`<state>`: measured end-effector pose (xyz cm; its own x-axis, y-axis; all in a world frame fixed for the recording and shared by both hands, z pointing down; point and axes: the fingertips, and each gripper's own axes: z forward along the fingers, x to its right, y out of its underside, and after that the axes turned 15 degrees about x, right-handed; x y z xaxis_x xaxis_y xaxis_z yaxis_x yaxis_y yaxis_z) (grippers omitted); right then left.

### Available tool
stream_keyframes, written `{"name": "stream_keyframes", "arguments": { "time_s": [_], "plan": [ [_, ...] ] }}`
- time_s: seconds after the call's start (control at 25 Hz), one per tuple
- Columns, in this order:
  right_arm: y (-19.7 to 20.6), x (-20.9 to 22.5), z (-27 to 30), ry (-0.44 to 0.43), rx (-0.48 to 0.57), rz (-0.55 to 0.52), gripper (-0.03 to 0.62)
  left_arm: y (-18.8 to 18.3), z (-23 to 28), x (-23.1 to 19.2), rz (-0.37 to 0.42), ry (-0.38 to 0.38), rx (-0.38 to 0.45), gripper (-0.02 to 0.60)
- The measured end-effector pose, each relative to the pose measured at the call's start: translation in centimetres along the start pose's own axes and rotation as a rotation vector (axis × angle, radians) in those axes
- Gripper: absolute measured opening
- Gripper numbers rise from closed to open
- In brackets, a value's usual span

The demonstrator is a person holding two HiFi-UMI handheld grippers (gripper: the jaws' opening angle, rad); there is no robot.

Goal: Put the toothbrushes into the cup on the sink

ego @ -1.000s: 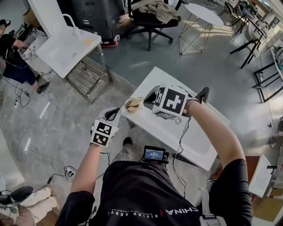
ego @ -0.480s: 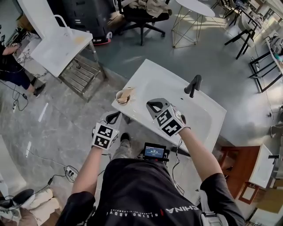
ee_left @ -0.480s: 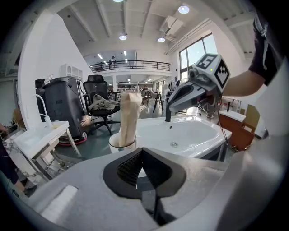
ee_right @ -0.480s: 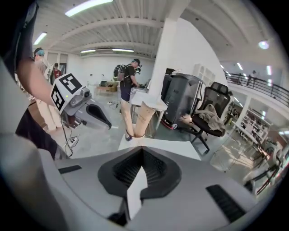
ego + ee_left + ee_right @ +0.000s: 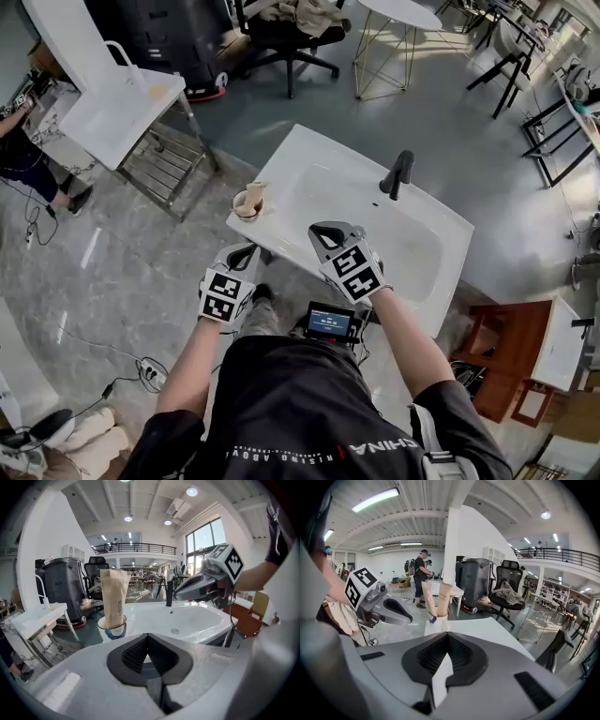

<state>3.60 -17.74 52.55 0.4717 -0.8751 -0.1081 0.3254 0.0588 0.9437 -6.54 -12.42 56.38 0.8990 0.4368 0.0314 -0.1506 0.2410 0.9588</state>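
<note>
Sink: white basin (image 5: 319, 167) on a grey stone-look floor, big open workshop kinda room
Cup (image 5: 246, 204): upright on the sink's left corner, right at the rim, clear-ish with some blue at the bottom
Toothbrushes (image 5: 114, 595): two brown paper-wrapped ones standing in the cup, tops leaning apart
Left gripper (image 5: 244, 253): jaws pressed together, nothing in them, just off the sink's near edge, near the cup
Right gripper (image 5: 330, 230): same deal, jaws pressed together and empty, over the near rim, right of the cup
Tap (image 5: 397, 173): black, far side of the basin, well apart from the cup
Around: small screen (image 5: 329, 323) at the person's waist, office chair (image 5: 281, 37) and wire-legged table (image 5: 398, 23) further back
</note>
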Motion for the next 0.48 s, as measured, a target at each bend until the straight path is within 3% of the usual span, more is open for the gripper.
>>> {"name": "stream_keyframes", "arguments": {
  "time_s": [0.48],
  "plan": [
    [0.3, 0.0, -0.7, -0.031, 0.022, 0.015, 0.009, -0.9, 1.3, 1.1, 0.041, 0.005, 0.022, 0.005]
  ]
}}
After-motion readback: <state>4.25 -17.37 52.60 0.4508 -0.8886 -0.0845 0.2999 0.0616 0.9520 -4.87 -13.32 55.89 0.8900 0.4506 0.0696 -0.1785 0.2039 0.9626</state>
